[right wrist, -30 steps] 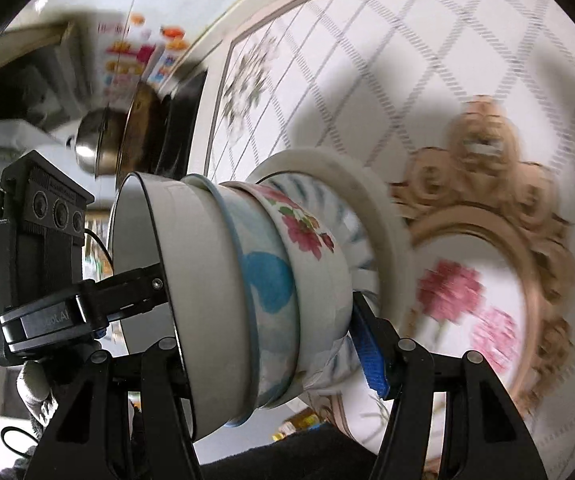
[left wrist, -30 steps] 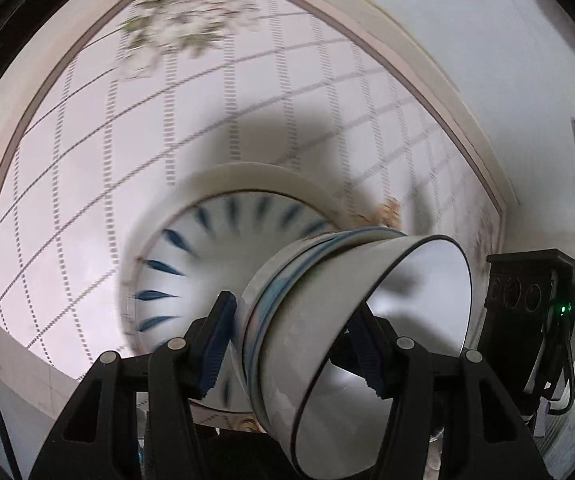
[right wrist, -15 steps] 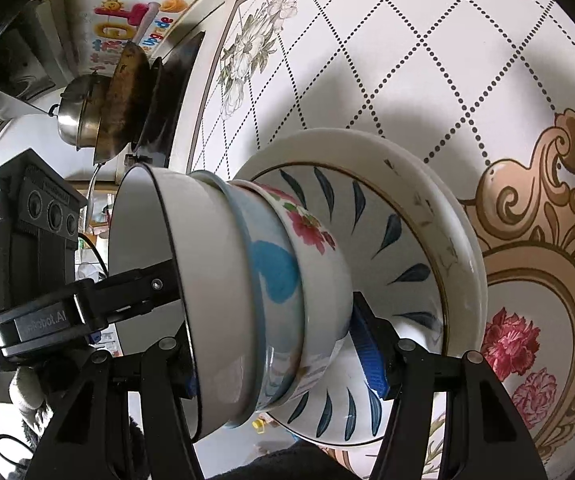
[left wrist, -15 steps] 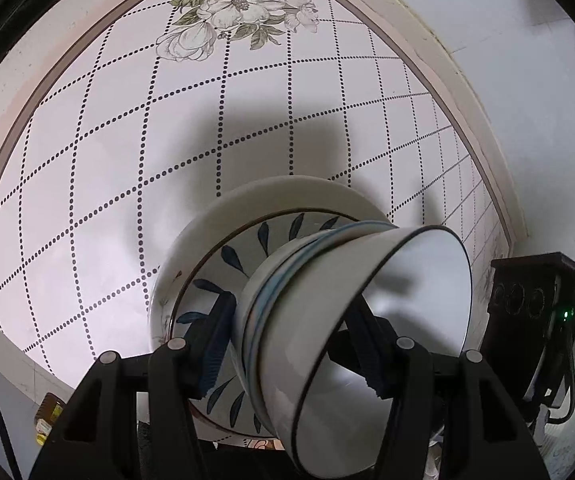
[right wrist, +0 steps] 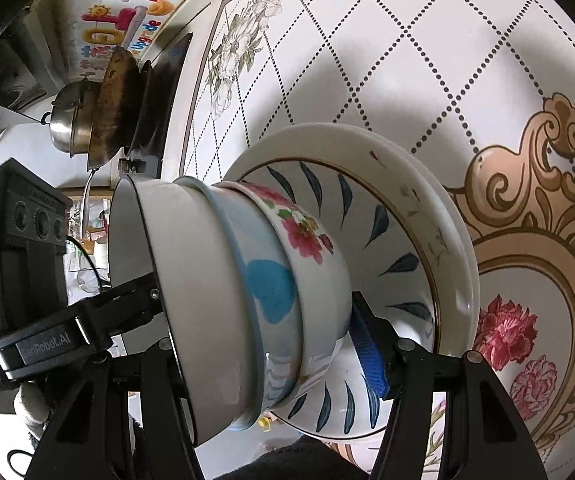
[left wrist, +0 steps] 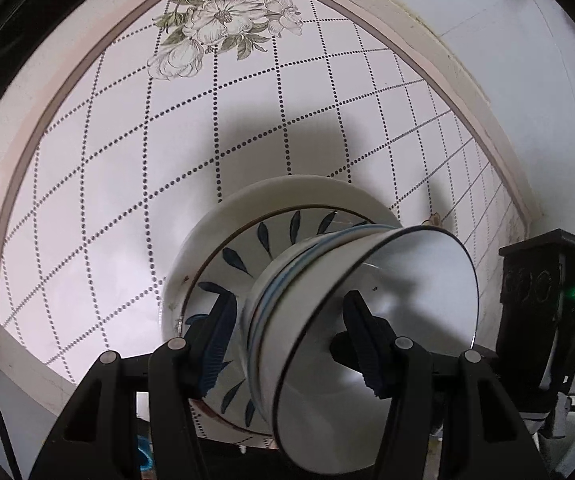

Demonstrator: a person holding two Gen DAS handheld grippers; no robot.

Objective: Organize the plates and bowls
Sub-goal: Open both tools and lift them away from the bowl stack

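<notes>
The left gripper (left wrist: 293, 344) is clamped across the wall of the bowl stack (left wrist: 351, 320): one ribbed blue pad sits outside against the stack, the other finger reaches inside the top bowl. The right gripper (right wrist: 263, 364) grips the same load from the opposite side; its blue pad (right wrist: 367, 356) presses where the lowest bowl meets the plates (right wrist: 407, 208), and its other finger is hidden behind the stack. This two-sided hold appears intended to keep bowls and plates together as one unit.

Three bowls are nested: a plain white one with a thin dark rim (right wrist: 191, 280), a pale blue one with a blue heart (right wrist: 267, 292), and a white one with red flowers (right wrist: 307, 236). All look glazed, smooth and hard, so slippage is a risk. They rest in a deep plate with dark blue leaf strokes, itself stacked on a plain white plate.

The load sits close above the table (left wrist: 107, 160), a glossy surface with dotted diamond lines and printed flowers. Metal pans (right wrist: 103, 100) stand well apart.
</notes>
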